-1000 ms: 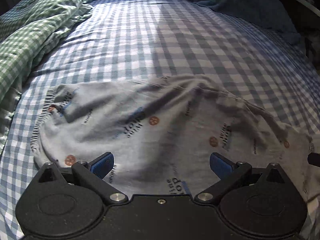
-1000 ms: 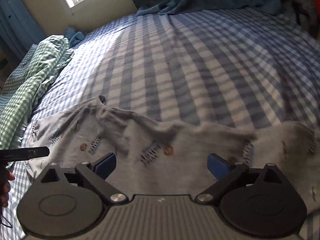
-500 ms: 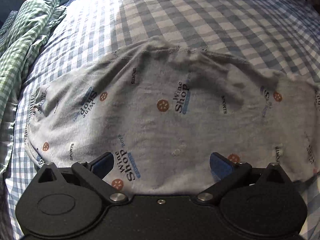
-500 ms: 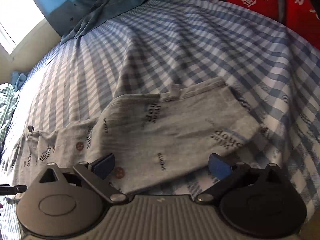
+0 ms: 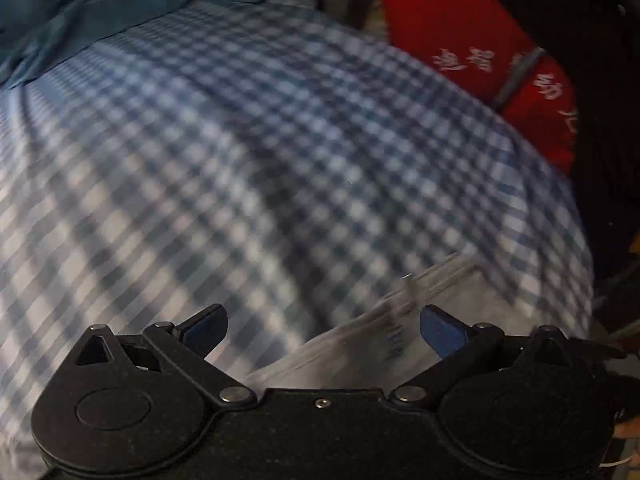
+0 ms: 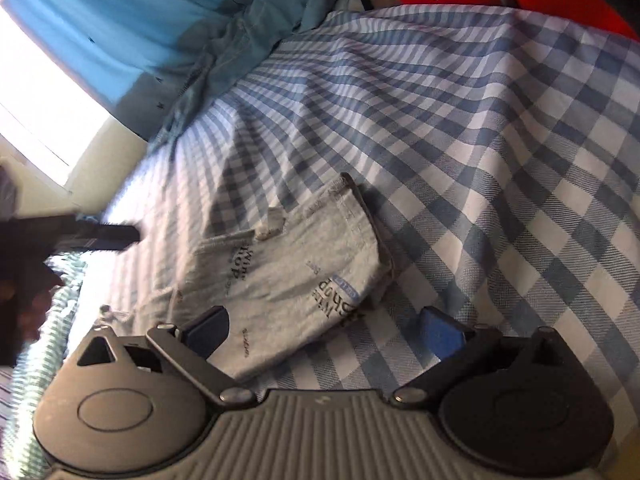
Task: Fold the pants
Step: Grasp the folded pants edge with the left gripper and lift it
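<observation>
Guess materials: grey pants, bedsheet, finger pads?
Pants: soft matte knit, probably cotton jersey; it drapes limply, with stitched hems and printed lettering.
Checked bedsheet: woven cotton by the look; diagonal twill weave visible up close.
Right gripper finger pads: blue, matte, likely rubber or foam; can't confirm.

The pants (image 6: 292, 276) are laid on the bed (image 6: 500, 152), before the right tool (image 6: 324, 332). A curtain (image 6: 120, 28) is hung behind the bed, and the left tool (image 5: 322, 326) is held over the pants' edge.
</observation>
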`<action>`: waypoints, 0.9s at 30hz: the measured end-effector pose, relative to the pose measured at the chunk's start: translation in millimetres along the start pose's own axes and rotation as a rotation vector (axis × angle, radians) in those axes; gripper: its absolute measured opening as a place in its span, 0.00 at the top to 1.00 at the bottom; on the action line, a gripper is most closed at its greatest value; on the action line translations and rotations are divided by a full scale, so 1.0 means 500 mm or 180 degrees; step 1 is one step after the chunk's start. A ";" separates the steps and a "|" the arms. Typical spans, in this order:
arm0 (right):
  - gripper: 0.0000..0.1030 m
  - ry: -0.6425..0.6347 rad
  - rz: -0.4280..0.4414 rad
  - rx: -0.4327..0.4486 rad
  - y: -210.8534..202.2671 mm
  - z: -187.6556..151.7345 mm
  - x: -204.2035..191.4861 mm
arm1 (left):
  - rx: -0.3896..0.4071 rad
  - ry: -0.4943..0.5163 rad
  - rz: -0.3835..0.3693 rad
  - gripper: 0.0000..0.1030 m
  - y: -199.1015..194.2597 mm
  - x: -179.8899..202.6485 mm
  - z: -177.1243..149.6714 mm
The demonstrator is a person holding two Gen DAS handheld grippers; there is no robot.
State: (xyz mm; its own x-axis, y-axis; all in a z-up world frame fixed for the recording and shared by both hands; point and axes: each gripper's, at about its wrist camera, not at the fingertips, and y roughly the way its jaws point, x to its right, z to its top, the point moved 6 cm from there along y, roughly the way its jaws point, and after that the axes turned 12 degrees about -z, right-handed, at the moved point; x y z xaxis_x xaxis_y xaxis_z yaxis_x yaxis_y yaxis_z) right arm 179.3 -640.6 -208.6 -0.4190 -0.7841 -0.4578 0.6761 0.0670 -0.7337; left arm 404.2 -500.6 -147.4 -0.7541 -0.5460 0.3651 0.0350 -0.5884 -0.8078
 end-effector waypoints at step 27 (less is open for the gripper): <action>0.88 0.1173 0.0101 0.0012 0.042 0.004 0.081 | -0.1735 0.0895 -0.1026 0.84 0.315 0.143 0.078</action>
State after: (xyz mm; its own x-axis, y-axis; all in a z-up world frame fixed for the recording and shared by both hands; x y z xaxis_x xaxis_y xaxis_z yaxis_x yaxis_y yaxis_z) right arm 177.8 -672.4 -241.5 -0.5876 -0.5067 -0.6309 0.6943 0.0848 -0.7147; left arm 381.2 -655.6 -230.6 -0.8154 -0.1756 0.5516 -0.4985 -0.2715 -0.8233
